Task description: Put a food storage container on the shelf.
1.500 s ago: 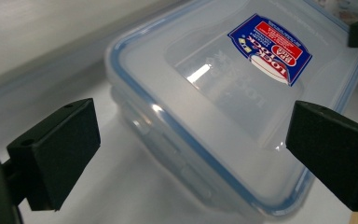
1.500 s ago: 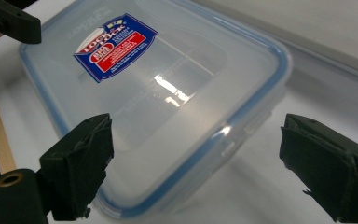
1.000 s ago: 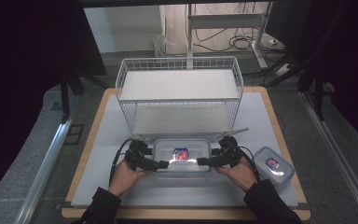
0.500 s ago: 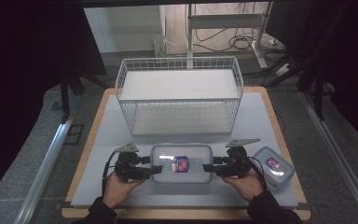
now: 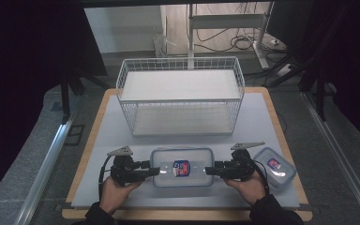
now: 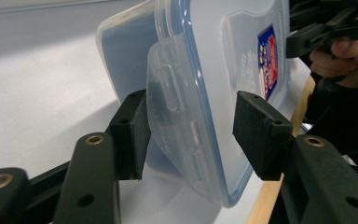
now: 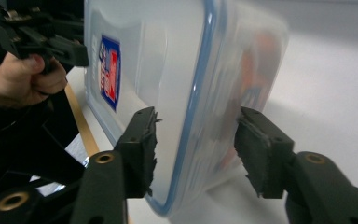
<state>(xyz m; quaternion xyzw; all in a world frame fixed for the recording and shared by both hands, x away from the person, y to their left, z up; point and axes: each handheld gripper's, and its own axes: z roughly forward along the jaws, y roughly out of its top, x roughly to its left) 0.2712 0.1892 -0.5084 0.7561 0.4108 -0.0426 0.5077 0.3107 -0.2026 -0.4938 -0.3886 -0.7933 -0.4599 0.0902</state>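
Container [image 5: 183,167] with its clipped lid lies flat near the worktop's [image 5: 262,117] front edge, between both grippers. Left gripper [image 5: 153,171] has its fingers [image 6: 130,133] wide around the left end clip — not clamped. Right gripper [image 5: 211,170] likewise straddles the right end, fingers [image 7: 140,149] wide. A smaller container [image 5: 274,167] sits near the front right corner.

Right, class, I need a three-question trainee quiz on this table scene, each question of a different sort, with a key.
1. True or false: the wire basket holds a container.
2. The left gripper jaws are: A) clamped shut on the large lidded container; B) open around its end; C) away from it.
3. Fill in: the small lidded container lies beside the ___ gripper.

Key: 1 false; 2 B; 3 right.
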